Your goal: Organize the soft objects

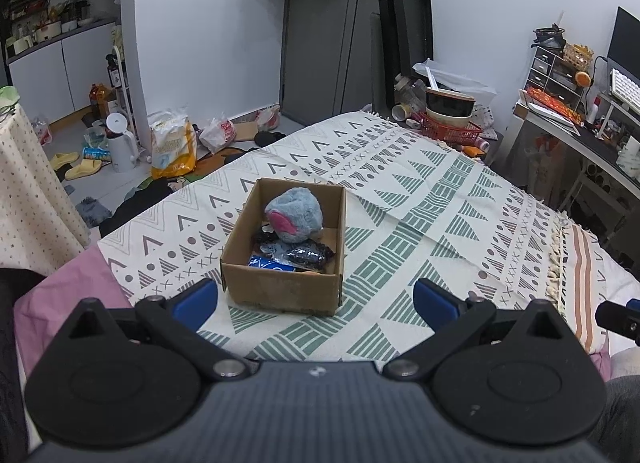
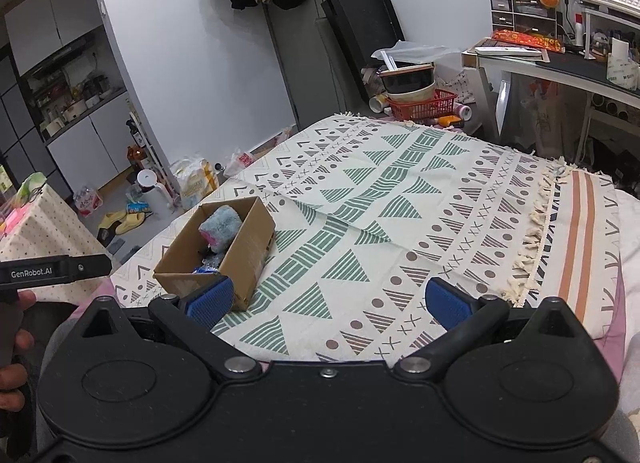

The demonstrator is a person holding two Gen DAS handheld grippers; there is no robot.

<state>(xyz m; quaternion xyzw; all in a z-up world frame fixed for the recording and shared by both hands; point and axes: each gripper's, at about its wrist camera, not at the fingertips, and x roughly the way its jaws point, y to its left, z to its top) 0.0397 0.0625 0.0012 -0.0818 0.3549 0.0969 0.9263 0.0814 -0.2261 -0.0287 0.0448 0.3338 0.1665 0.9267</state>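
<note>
1. A brown cardboard box [image 1: 282, 259] sits on a bed covered by a cream cloth [image 1: 420, 199] printed with green and grey triangles, dots and crosses.
2. Inside the box, a fluffy grey-blue plush toy [image 1: 295, 215] with a pink patch rests against the far half, rising to about the rim.
3. Below the toy in the box lie a dark, shiny bundle [image 1: 310, 255] and a blue packet [image 1: 267, 264] with white print; what they are cannot be told.
4. The left gripper [image 1: 316, 299] hangs just in front of the box, its blue pads spread wide, one to each side of the box's near wall, holding nothing.
5. The right gripper [image 2: 330, 301] is over the cloth to the right of the box, its jaws likewise spread wide and empty; its left pad [image 2: 212, 299] overlaps the box's near corner in the right wrist view, though contact cannot be confirmed.
6. In the right wrist view the box [image 2: 240, 247] appears at the left, with the plush toy [image 2: 220, 229] showing above its rim.
7. A black bar marked "GenRobot.AI" [image 2: 52, 271] enters from the left edge of that view, with fingers [image 2: 16, 343] of a hand beneath it.
8. The cloth's tasselled fringe [image 2: 536, 231] runs down the right side, next to orange stripes.
9. Beyond the bed stand a red basket [image 1: 452, 131] holding stacked bowls, and a cluttered desk at the right.
</note>
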